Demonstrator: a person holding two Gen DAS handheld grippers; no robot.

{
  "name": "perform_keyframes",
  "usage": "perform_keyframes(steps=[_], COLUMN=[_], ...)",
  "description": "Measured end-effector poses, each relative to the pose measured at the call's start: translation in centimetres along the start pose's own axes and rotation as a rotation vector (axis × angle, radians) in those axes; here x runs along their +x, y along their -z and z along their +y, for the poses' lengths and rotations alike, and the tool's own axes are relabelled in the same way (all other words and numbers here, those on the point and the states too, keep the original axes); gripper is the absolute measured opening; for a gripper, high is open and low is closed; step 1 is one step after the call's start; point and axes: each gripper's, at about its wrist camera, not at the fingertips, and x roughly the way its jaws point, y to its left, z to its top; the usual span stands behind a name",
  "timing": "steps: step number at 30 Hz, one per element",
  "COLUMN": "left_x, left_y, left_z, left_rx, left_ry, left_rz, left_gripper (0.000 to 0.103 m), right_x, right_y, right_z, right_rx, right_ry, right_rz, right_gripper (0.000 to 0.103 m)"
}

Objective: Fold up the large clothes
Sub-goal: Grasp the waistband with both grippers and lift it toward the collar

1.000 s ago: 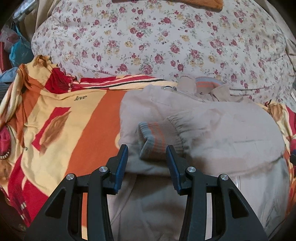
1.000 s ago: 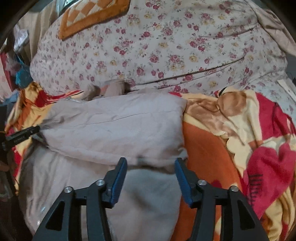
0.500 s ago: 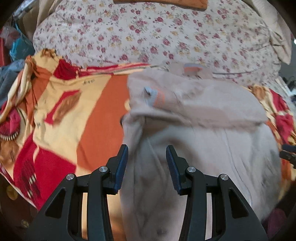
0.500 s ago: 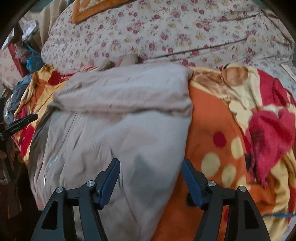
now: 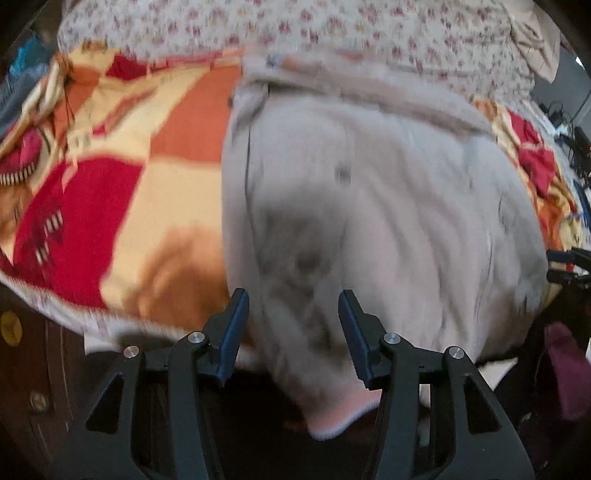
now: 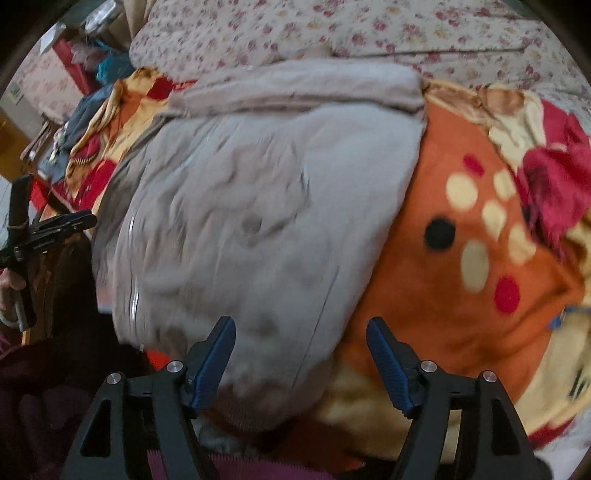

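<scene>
On the bed, over a red, orange and cream blanket (image 5: 122, 177), a large beige jacket (image 5: 376, 206), spread front-up with its lower end hanging past the near edge of the bed. Across its far end, a folded-over band of the same beige fabric, running side to side. At the top of the left wrist view, a glimpse of a striped cuff or collar, too blurred to tell which. Beyond the jacket, a floral quilt (image 5: 369, 26) piled along the far side of the bed.

In the left wrist view, left gripper (image 5: 293, 325) released, blue-padded fingers (image 5: 232, 328) spread apart, nothing between them, hovering over the near left part of the jacket by its hanging hem. In the right wrist view, right gripper (image 6: 301, 363) likewise released, fingers (image 6: 388, 363) wide apart and holding nothing, poised above the near right corner of the jacket (image 6: 266, 206), where beige meets the orange, spotted part of the blanket (image 6: 461, 258). Contact with the fabric: cannot tell, given the blur.

At the left edge of the right wrist view, the left gripper (image 6: 55, 229) again, seen from the side, beside the jacket's left edge. Dark maroon cloth (image 6: 44, 387) low in the near left corner, below the bed edge. Both views smeared by motion.
</scene>
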Motion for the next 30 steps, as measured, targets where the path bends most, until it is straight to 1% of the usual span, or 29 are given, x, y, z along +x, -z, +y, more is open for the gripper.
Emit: perform_keyframes(steps=[3, 5, 7, 8, 9, 12, 13, 14, 15, 17, 21, 22, 23, 24, 25, 26, 27, 28, 29, 30], left_x=[1.1, 2.0, 2.8, 3.2, 3.6, 4.0, 4.1, 4.3, 4.4, 4.8, 5.4, 5.6, 5.7, 5.7, 5.6, 5.4, 5.0, 4.6, 4.1, 3.6], left_y=[2.2, 3.2, 4.0, 4.3, 4.5, 4.7, 4.8, 4.7, 4.8, 4.7, 4.4, 4.2, 4.1, 4.2, 4.1, 4.0, 4.0, 3.9, 3.9, 3.8], left_z=[0.2, 0.2, 0.2, 0.2, 0.2, -0.6, -0.9, -1.1, -1.2, -1.4, -1.9, -2.2, -2.6, -3.0, -3.6, -3.9, -4.1, -4.0, -3.7, -3.4], left_rx=[-0.016, -0.019, -0.035, -0.046, -0.053, -0.019, 0.0, 0.012, 0.018, 0.023, 0.041, 0.057, 0.073, 0.091, 0.113, 0.131, 0.138, 0.133, 0.12, 0.098], left_ry=[0.015, 0.033, 0.053, 0.062, 0.069, 0.074, 0.079, 0.084, 0.083, 0.081, 0.077, 0.074, 0.073, 0.076, 0.086, 0.099, 0.099, 0.099, 0.115, 0.145], left_rz=[0.067, 0.105, 0.124, 0.136, 0.148, 0.15, 0.154, 0.161, 0.165, 0.177, 0.186, 0.19, 0.195, 0.199, 0.199, 0.195, 0.182, 0.171, 0.165, 0.164], left_gripper=[0.053, 0.058, 0.061, 0.064, 0.065, 0.065, 0.069, 0.07, 0.07, 0.07, 0.07, 0.07, 0.07, 0.07, 0.066, 0.052, 0.046, 0.033, 0.022, 0.021], right_x=[0.5, 0.9, 1.3, 1.8, 2.2, 3.1, 3.3, 3.8, 4.2, 4.7, 4.7, 4.9, 4.9, 4.8, 4.9, 4.9, 4.9, 4.8, 4.6, 4.2], right_y=[1.8, 2.8, 3.6, 3.9, 4.0, 4.0, 3.9, 3.8, 3.5, 3.2, 3.4, 3.5, 3.5, 3.6, 3.7, 3.8, 3.9, 3.9, 4.0, 4.0], right_z=[-0.2, -0.3, -0.4, -0.4, -0.2, 0.7, 0.9, 1.0, 1.0, 1.3, 1.8, 1.9, 1.9, 1.7, 1.6, 1.5, 1.5, 1.6, 1.8, 2.1], right_rx=[0.011, 0.026, 0.05, 0.062, 0.062, 0.017, 0.01, 0.01, 0.015, 0.013, -0.013, -0.012, -0.009, -0.005, 0.003, 0.011, 0.018, 0.015, 0.007, -0.002], right_ry=[-0.022, -0.042, -0.083, -0.111, -0.127, -0.135, -0.143, -0.16, -0.169, -0.175, -0.189, -0.208, -0.224, -0.231, -0.239, -0.254, -0.266, -0.27, -0.268, -0.271], right_rz=[0.036, 0.055, 0.062, 0.075, 0.088, 0.095, 0.096, 0.101, 0.107, 0.116, 0.113, 0.117, 0.12, 0.12, 0.119, 0.12, 0.12, 0.117, 0.113, 0.104], right_gripper=[0.075, 0.076, 0.079, 0.081, 0.081, 0.081, 0.081, 0.081, 0.081, 0.085, 0.086, 0.084, 0.077, 0.059, 0.044, 0.037, 0.03, 0.025, 0.021, 0.019])
